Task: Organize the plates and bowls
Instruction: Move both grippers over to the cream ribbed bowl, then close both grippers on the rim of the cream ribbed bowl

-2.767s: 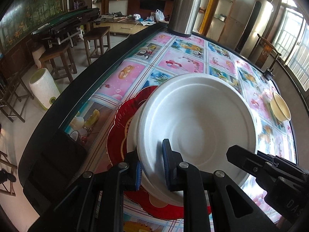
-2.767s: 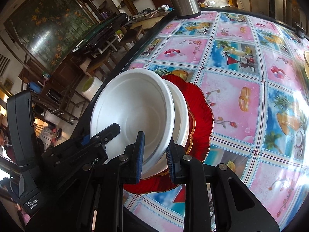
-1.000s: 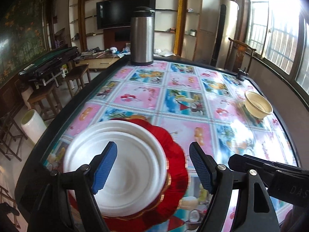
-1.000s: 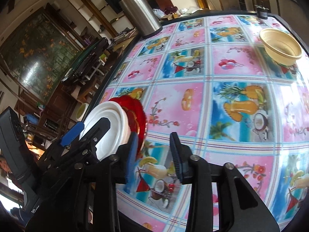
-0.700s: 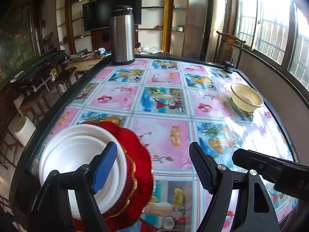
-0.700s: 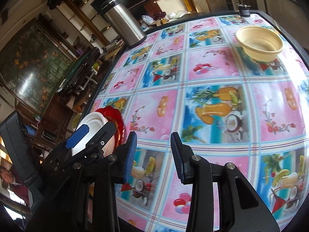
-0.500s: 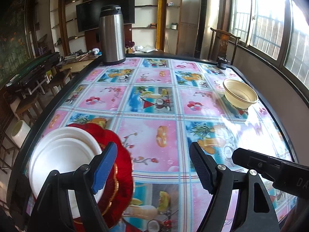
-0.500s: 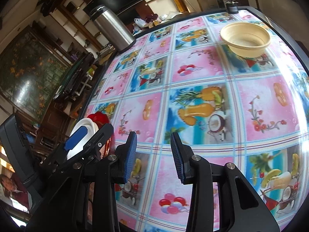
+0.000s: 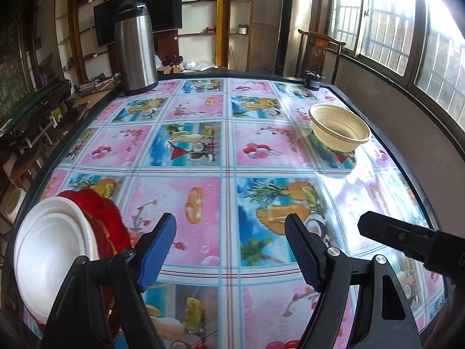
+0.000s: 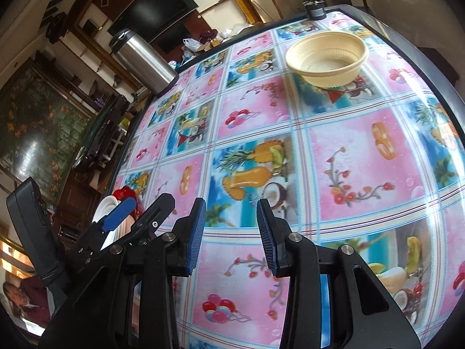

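Both grippers, left and right, gape empty; the cream bowl (1 thin, light, flexible shell) wants a rim pinch.

Table bears flask, bowl, seemingly stacked plates.

White foam plates stacked on red scalloped plate, cream ribbed bowl upright, well apart

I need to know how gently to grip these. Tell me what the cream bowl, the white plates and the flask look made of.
Cream bowl: probably thin disposable plastic, with a ribbed wall and slight sheen.
White plates: likely foam or moulded pulp, matte, with thick soft rims.
Flask: brushed stainless steel with streaky reflections and a dark plastic lid.
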Demonstrator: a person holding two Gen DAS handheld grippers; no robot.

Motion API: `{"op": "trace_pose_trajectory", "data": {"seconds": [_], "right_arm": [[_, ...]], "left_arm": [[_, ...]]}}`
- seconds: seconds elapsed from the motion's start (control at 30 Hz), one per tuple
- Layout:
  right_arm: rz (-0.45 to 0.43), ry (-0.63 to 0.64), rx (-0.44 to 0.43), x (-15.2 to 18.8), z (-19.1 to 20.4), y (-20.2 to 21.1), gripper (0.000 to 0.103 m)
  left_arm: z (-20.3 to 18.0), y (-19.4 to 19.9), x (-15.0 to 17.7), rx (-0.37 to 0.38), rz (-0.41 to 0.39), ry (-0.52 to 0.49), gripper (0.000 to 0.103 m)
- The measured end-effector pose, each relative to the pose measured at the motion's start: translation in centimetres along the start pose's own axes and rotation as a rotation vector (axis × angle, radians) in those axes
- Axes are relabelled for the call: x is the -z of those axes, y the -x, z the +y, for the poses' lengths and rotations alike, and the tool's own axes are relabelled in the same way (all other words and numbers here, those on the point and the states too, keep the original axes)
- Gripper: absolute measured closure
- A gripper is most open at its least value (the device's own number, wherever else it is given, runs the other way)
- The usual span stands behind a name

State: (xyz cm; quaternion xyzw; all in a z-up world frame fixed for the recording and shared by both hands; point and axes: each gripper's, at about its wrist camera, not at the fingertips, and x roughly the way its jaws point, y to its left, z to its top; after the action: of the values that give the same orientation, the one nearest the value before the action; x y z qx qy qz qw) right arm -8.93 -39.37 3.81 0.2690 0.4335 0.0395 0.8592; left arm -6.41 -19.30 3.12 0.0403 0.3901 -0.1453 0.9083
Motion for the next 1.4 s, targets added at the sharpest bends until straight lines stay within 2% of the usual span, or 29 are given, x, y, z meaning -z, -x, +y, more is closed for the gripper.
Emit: {"op": "trace_pose_trajectory", "data": {"seconds": [0.7,0.9,1.0,1.03,1.4], "right_arm": [[-0.043,-0.075,0.078,-3.5,-6.7,2.0,0.067],[-0.054,-0.089,0.121,-6.1,-8.6,1.8,0.067],[-0.068,-0.104,0.138,-7.5,-9.6,1.6,0.054],[-0.072,-0.105,0.144,-8.0,-9.9,1.5,0.053],[-0.091,-0.156,0.163,-14.4,-13.9,-0.8,0.053]], "left_arm": [[-5.9,-4.4,-1.8,0.054,0.086,-0.054,0.026],[-7.3,-6.9,-4.1,0.080,0.132,-0.061,0.026],[-8.0,-8.3,-5.7,0.084,0.146,-0.057,0.026],[-8.1,-8.9,-6.4,0.096,0.158,-0.045,0.026],[-9.7,-13.9,-11.0,0.119,0.216,0.012,0.026]]}}
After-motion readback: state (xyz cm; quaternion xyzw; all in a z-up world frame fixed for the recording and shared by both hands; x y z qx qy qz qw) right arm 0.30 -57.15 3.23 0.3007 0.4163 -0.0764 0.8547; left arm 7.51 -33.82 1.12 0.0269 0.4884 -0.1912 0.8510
